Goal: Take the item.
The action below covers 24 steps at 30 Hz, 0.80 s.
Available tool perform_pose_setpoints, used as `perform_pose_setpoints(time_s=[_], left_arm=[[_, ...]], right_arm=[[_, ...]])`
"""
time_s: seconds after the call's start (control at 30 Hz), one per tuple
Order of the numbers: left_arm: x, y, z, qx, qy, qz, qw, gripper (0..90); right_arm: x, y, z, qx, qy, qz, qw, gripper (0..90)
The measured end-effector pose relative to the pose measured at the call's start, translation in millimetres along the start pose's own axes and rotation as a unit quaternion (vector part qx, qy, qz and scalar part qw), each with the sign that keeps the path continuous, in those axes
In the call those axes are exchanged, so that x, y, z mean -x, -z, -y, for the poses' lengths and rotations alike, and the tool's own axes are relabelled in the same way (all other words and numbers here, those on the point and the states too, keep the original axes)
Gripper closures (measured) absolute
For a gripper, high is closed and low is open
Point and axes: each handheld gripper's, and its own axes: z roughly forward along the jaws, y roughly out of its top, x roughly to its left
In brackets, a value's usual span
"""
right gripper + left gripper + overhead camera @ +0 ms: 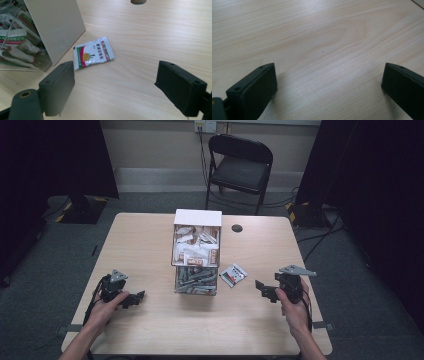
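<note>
A white sachet (pixel 233 274) with a flower print and green and red edges lies flat on the wooden table (pixel 150 240), just right of a two-tier box (pixel 197 251) full of sachets. The box has a white upper tier and a clear lower tier. In the right gripper view the sachet (pixel 93 53) lies ahead of the jaws, left of centre, next to the box (pixel 56 23). My right gripper (pixel 264 290) is open, a short way right of the sachet. My left gripper (pixel 136 298) is open over bare wood at the table's front left, its jaws (pixel 329 87) wide apart.
A round cable hole (pixel 237 228) is in the table behind the sachet, also seen in the right gripper view as the hole (pixel 138 1). A black folding chair (pixel 240 167) stands beyond the far edge. Dark curtains hang at both sides.
</note>
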Motion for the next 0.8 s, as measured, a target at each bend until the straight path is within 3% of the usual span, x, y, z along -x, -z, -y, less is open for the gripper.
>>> perform_pose_setpoints(time_s=[0.43, 0.6, 0.8], left_arm=[[0.7, 1.2, 1.5, 0.003, 0.006, -0.005, 1.0, 0.0], [0.4, 1.6, 1.5, 0.001, 0.003, -0.005, 1.0, 0.0], [0.7, 2.2, 2.3, 0.001, 0.006, -0.006, 1.0, 0.0]], right_arm=[[16.5, 29.8, 25.8, -0.015, -0.022, 0.029, 0.9992, 15.0], [24.1, 36.3, 36.6, -0.027, -0.023, 0.049, 0.9982, 15.2], [36.5, 40.1, 51.6, -0.036, -0.04, 0.071, 0.996, 15.1]])
